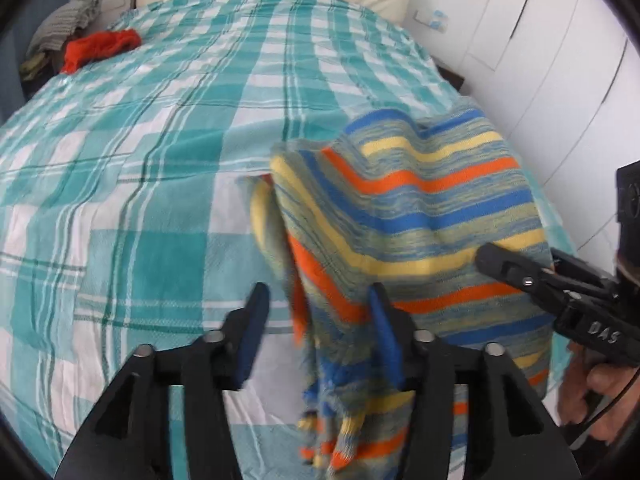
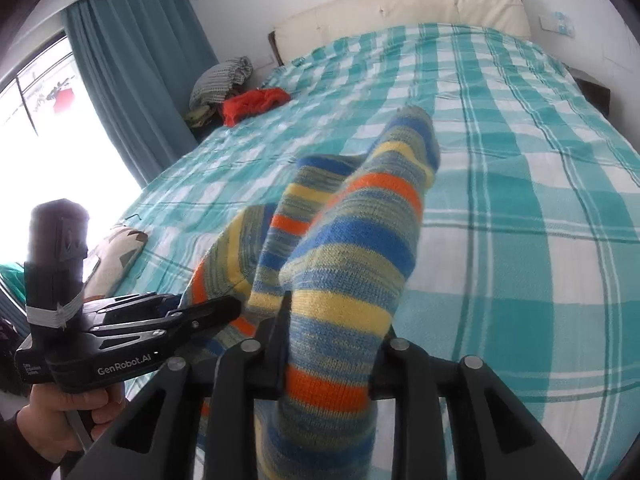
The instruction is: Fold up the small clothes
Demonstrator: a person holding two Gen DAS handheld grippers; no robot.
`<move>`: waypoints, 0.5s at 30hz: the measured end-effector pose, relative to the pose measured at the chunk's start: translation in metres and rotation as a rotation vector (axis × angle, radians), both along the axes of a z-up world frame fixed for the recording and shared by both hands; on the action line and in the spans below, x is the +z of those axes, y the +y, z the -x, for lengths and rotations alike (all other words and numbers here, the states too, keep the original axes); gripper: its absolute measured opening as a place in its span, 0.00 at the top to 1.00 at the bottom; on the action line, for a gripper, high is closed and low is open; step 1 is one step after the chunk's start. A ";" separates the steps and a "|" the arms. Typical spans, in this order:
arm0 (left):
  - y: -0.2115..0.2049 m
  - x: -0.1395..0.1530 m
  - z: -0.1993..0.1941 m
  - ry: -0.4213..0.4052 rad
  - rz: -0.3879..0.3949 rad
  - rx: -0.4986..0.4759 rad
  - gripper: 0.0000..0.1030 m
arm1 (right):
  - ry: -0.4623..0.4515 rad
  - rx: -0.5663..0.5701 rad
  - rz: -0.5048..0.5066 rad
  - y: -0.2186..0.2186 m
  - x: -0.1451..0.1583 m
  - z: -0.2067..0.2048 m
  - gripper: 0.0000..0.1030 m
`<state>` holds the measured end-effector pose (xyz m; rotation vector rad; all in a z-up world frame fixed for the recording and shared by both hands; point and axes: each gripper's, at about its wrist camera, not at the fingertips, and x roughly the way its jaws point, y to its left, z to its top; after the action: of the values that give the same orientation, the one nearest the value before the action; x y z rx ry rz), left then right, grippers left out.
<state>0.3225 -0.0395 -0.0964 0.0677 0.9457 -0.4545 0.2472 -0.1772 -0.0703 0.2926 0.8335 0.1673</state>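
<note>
Your right gripper is clenched on the striped sock: in the right wrist view the knit fills the gap between the two fingers and bulges out above them, its blue, yellow and orange bands rising ahead of the tips with the toe end tilted up over the bed. Your left gripper stands released; in its own view the left finger has only the checked teal bedcover behind it, while the right finger lies against the hanging edge of the same sock, and whether that edge reaches into the gap you cannot tell, since the fabric there is blurred. The sock drapes from the right gripper across to just beyond your left fingertips, lifted clear of the bed. Far ahead of both pairs of fingers, at the bed's far left corner, a red garment lies beside a grey striped bundle. Your left hand wraps the handle at the lower left of the right wrist view.
</note>
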 end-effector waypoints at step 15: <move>0.038 0.069 0.176 -0.181 -0.201 0.221 0.01 | 0.048 -0.139 0.238 -0.007 0.041 0.181 0.00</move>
<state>0.1463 -0.0016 -0.0276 0.1820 0.8075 -0.1453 0.0661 -0.1839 -0.0290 0.1301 0.8683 -0.0688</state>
